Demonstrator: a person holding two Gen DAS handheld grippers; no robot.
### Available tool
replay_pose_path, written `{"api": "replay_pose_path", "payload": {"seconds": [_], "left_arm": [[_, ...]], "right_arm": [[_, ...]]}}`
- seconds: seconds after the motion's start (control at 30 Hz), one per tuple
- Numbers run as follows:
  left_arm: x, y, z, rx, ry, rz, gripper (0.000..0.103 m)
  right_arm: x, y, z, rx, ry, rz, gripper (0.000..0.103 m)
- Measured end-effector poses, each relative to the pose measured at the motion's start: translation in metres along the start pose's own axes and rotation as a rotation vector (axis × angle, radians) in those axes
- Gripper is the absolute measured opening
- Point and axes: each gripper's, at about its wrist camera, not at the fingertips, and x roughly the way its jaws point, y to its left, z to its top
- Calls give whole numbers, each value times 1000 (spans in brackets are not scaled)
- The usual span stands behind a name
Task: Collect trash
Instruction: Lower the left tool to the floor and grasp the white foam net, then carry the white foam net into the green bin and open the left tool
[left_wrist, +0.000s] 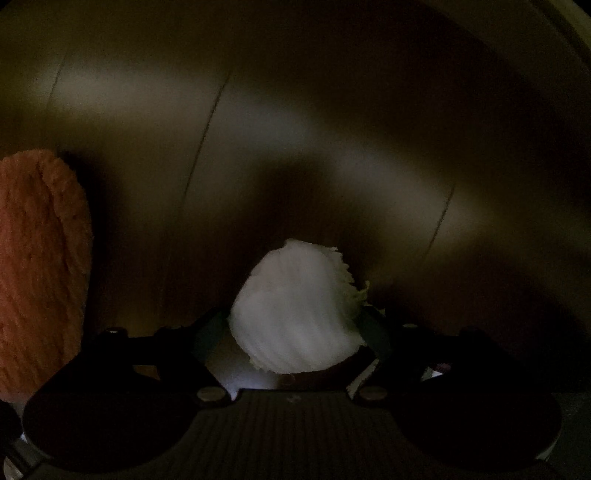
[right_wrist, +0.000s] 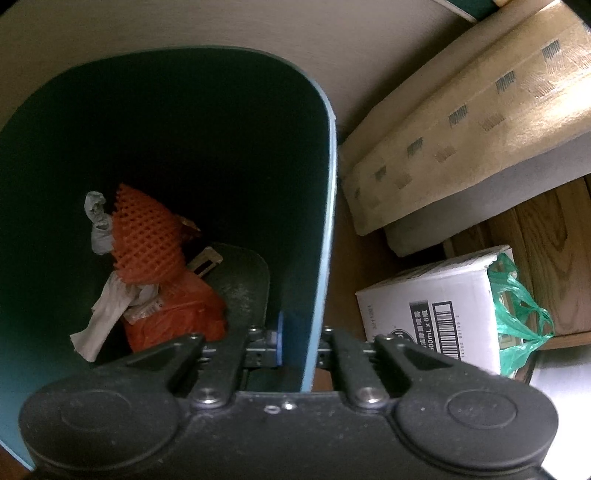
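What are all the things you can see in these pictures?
white foam net: one, white, between the left gripper's fingers
orange fuzzy thing: one, orange, left edge of the left wrist view, on the dark wood floor
trash bin: one, blue outside, dark green inside
orange foam net: one, orange, inside the bin
orange bag: one, orange, bin bottom
crumpled paper: a few pieces, white-grey, inside the bin
cardboard box: one, white with barcode, right of the bin
green plastic bag: one, green, beside the box
mattress: one, beige patterned, upper right
left hand-held gripper: one, black, shut on the white foam net
right hand-held gripper: one, black, clamping the bin's wall
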Motion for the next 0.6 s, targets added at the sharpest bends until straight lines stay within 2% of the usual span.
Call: {"api": "replay_pose_path", "payload": {"seconds": [0.13, 0.33, 0.6], "left_arm": [[-4, -10, -4, 45, -29, 37, 68], [-30, -20, -2, 83, -80, 45, 67], [-95, -36, -23, 204, -175, 49, 67]], "right_arm": [[-1, 0, 0, -3, -6, 8, 6], [-2, -5, 4, 5, -12, 26, 4], [-7, -5, 8, 5, -44, 62, 3]]}}
